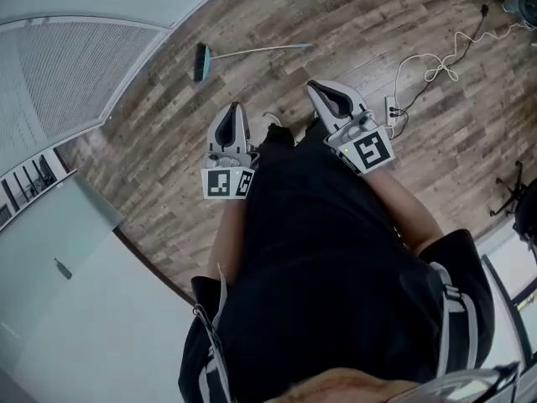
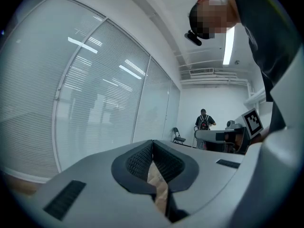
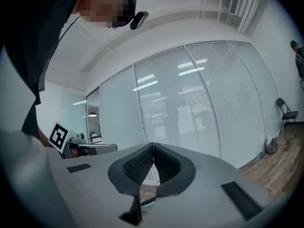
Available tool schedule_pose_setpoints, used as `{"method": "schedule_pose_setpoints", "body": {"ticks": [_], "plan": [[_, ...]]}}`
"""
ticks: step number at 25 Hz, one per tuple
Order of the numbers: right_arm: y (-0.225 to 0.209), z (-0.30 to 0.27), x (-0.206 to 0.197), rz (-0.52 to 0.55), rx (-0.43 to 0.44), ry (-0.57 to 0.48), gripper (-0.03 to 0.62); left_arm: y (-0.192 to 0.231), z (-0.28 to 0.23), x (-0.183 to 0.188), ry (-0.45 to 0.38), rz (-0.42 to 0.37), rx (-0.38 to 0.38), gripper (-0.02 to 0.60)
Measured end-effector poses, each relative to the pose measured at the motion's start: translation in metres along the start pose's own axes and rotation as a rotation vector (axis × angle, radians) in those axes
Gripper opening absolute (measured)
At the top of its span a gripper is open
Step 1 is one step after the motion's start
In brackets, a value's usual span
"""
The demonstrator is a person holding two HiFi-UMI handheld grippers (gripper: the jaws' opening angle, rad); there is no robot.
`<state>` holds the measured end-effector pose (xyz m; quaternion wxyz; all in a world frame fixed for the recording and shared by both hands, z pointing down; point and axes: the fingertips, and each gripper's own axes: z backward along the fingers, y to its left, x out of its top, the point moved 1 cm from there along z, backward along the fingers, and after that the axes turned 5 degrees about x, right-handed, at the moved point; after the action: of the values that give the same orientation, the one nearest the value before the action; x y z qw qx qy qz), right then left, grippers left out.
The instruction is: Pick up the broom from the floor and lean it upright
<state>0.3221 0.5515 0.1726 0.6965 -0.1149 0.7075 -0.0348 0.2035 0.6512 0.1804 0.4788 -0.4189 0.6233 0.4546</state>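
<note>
- Head view: the broom (image 1: 252, 53) lay flat on the floor (image 1: 361, 15) ahead of both tools, its handle crosswise, with the brush end nearer the left tool (image 1: 235, 107) and the handle tip nearer the right tool (image 1: 315, 86).
- Left gripper view: the left tool was clenched on nothing.
- Right gripper view: the right tool was likewise closed and empty.

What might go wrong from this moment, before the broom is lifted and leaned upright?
The teal-headed broom with a thin pale handle lies flat on the wooden floor; the left gripper and right gripper are both shut and apart from it, so a late opening of the fingers might push it away.
White cables lie on that floor beyond the right gripper; a foot might catch them.
</note>
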Motion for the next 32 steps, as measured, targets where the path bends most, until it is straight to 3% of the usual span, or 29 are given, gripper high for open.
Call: {"method": "schedule_pose_setpoints", "body": {"ticks": [8, 13, 17, 24, 28, 32], "plan": [[-0.012, 0.019, -0.001, -0.001, 0.010, 0.020, 0.020, -0.032, -0.001, -0.019, 0.061, 0.018, -0.007, 0.020], [-0.035, 0.036, 0.003, 0.075, -0.051, 0.001, 0.020, -0.033, -0.002, -0.028, 0.065, 0.058, 0.034, 0.020], [-0.058, 0.046, -0.003, 0.063, -0.096, 0.032, 0.020, -0.026, -0.012, -0.032, 0.068, 0.064, 0.036, 0.020], [-0.061, 0.021, -0.003, 0.081, -0.077, 0.067, 0.020, 0.009, -0.037, -0.030, 0.040, 0.063, 0.017, 0.018], [-0.051, -0.022, 0.000, 0.090, -0.038, 0.052, 0.020, 0.050, -0.056, -0.034, 0.056, 0.064, 0.010, 0.018], [-0.053, -0.073, -0.006, 0.068, -0.068, 0.114, 0.020, 0.099, -0.077, -0.031, 0.073, 0.062, -0.020, 0.019]]}}
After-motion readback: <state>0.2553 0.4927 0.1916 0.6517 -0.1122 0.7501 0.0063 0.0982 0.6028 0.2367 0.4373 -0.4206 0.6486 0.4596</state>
